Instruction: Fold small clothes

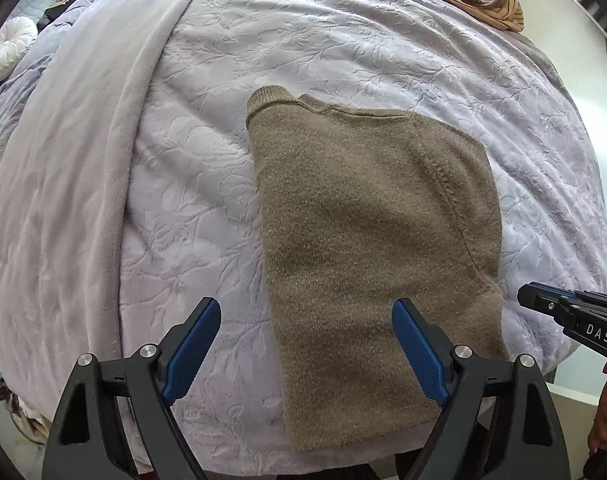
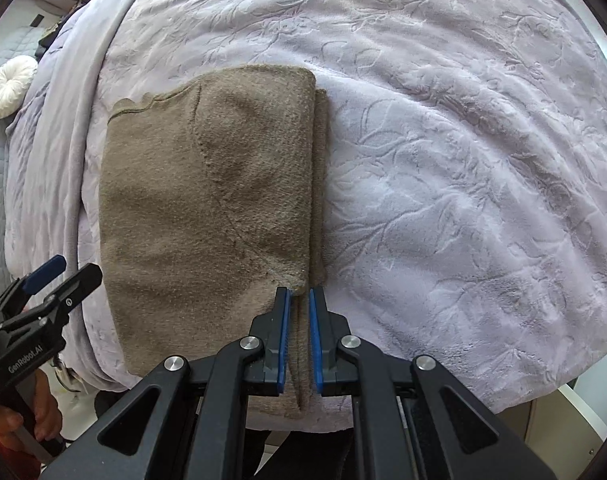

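While the left gripper (image 1: 305, 354) hovers spread above the sweater's (image 1: 367, 240) hem, the right gripper (image 2: 299, 340), nearly pressed together, should pinch its right fold fully before lifting.

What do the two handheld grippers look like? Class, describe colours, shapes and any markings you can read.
Both are black plastic frames with silver round bolts and blue ridged finger pads. The left gripper has long angled arms with triangular cut-outs; seen from the right wrist camera its body reads "GenRobot.AI". The right gripper looks the same and shows white letters "DAS" in the left wrist view.
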{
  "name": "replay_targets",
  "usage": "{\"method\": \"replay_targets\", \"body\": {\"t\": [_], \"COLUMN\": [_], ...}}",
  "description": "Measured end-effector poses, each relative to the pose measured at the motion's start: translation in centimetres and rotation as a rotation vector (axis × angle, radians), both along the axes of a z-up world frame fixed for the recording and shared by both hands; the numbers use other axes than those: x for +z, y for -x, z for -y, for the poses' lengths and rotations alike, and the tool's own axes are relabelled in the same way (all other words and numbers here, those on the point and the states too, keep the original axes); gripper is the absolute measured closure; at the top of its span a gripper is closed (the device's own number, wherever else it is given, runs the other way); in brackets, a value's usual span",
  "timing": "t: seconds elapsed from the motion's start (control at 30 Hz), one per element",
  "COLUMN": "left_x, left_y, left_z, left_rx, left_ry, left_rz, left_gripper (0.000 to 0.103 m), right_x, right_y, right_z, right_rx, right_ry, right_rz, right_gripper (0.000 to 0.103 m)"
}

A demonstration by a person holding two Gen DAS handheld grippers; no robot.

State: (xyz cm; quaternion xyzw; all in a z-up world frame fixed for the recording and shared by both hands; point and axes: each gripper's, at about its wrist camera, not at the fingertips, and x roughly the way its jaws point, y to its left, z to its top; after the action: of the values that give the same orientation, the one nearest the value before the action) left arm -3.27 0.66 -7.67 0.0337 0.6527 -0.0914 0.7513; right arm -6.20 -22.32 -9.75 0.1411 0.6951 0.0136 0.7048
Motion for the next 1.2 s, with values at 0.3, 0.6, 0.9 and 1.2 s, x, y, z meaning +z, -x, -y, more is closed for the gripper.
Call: {"method": "replay_targets", "body": {"t": [0.3,0.6,0.9,1.2], "left_x": [1.9,4.3,5.1,5.6], "left_y": [0.0,-0.2,0.3,-0.3], "left_z": [0.4,0.5,0.1,-0.9], "left_rx": [-0.005,0.026,0.07,0.127], "left_ry": [-0.057,-0.078,-0.057,-0.052], "left_rz": [0.03,0.061,0.025,0.014], "left_gripper": [0.0,0.0,0.0,0.0], "right_x": [2.3,5.6,7.6,7.8], "right_y": [-0.8,-1.4,-1.7,-1.5], "right_z": [-1.4,-3.2,-3.9,-4.7], "right_rx": [-0.003,0.063,0.084,0.088], "right_ry": [0.033,0.113,0.178,0.183], "right_rz": [0.02,0.093,0.124,0.123], "right_gripper": [0.039,0.02,0.015,0.015]}}
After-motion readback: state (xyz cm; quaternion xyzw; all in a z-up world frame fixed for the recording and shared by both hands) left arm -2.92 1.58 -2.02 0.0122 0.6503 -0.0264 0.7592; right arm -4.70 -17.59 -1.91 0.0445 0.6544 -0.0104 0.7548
